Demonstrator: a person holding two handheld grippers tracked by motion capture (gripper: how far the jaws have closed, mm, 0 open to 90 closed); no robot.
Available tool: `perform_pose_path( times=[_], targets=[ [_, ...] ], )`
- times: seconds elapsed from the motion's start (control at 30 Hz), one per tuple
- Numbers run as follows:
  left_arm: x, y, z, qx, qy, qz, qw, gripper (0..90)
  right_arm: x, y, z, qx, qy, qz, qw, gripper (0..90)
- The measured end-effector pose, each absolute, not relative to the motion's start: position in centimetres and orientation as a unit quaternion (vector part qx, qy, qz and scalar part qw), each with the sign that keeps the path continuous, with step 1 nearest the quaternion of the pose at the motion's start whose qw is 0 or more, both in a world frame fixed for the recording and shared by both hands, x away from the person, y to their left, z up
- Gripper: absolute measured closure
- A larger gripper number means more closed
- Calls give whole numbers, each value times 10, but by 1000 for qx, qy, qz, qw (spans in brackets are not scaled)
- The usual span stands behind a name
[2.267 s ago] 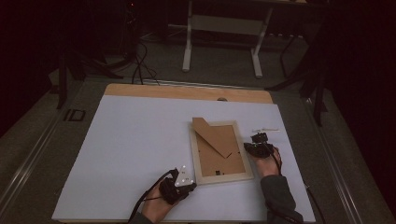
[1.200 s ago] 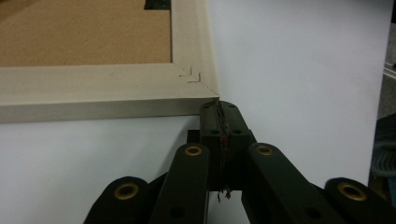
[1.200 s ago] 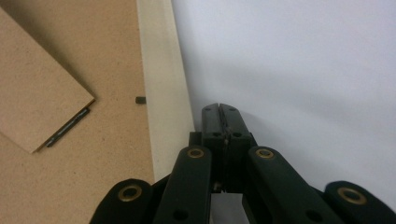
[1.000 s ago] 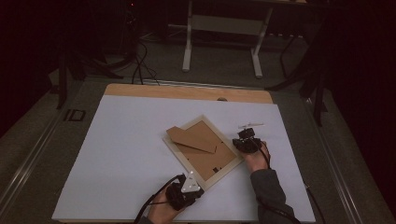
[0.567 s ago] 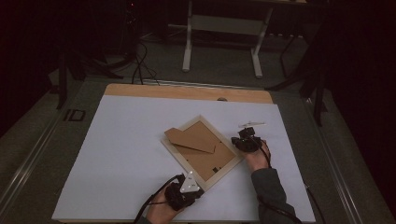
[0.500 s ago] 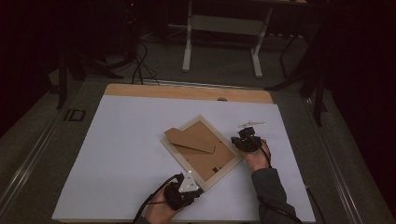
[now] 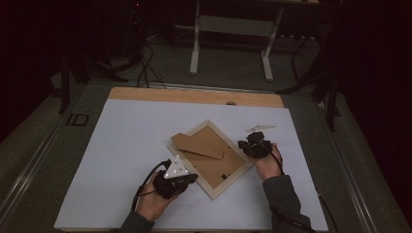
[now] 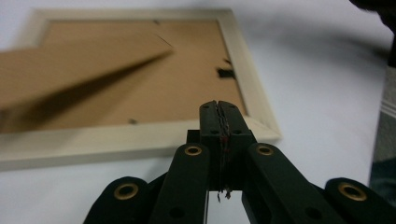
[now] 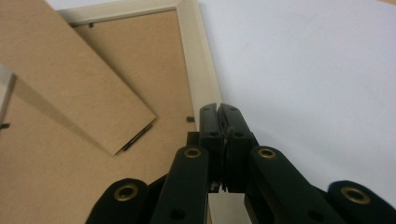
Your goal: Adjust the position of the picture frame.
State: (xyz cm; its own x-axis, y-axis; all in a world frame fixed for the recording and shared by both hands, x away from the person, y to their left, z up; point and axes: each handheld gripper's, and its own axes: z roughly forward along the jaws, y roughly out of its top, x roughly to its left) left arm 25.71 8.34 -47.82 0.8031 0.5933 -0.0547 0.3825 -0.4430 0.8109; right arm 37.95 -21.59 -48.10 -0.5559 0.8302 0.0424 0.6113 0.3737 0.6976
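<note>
A pale wooden picture frame (image 7: 214, 193) lies face down and turned at an angle on the white table cover. Its brown stand flap (image 7: 198, 144) lifts off the backboard. My left gripper (image 7: 187, 178) is shut, its tips at the frame's near left rim. In the left gripper view the closed jaws (image 8: 219, 105) sit just over the frame's rim (image 8: 140, 140), with the flap (image 8: 70, 65) blurred beyond. My right gripper (image 7: 241, 145) is shut against the frame's right corner. Its closed jaws (image 9: 219, 109) touch the rim (image 9: 198, 70) beside the flap (image 9: 70, 79).
A small white scrap (image 7: 261, 128) lies just beyond the right gripper. The white cover (image 7: 121, 141) spreads wide to the left of the frame. A bare wooden strip (image 7: 194, 95) runs along the table's far edge, with dark floor and a desk stand beyond.
The frame has swung counter-clockwise from nearly square to diagonal, with both grippers moving along at its corners. Over the last half second almost nothing has moved.
</note>
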Motion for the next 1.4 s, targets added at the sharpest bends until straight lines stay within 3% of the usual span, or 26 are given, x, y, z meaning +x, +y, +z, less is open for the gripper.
perform_pose_path(
  times=[0.73, 0.93, 1.4],
  targets=[
    [324, 153, -456, 778, 393, 176, 459, 900, 338, -233, -466, 414, 821, 353, 175, 897],
    [343, 166, -460, 764, 415, 167, 466, 900, 325, -235, -468, 409, 821, 357, 174, 898],
    [371, 171, -479, 775, 427, 168, 435, 899, 309, -250, -489, 427, 816, 352, 167, 897]
  ],
)
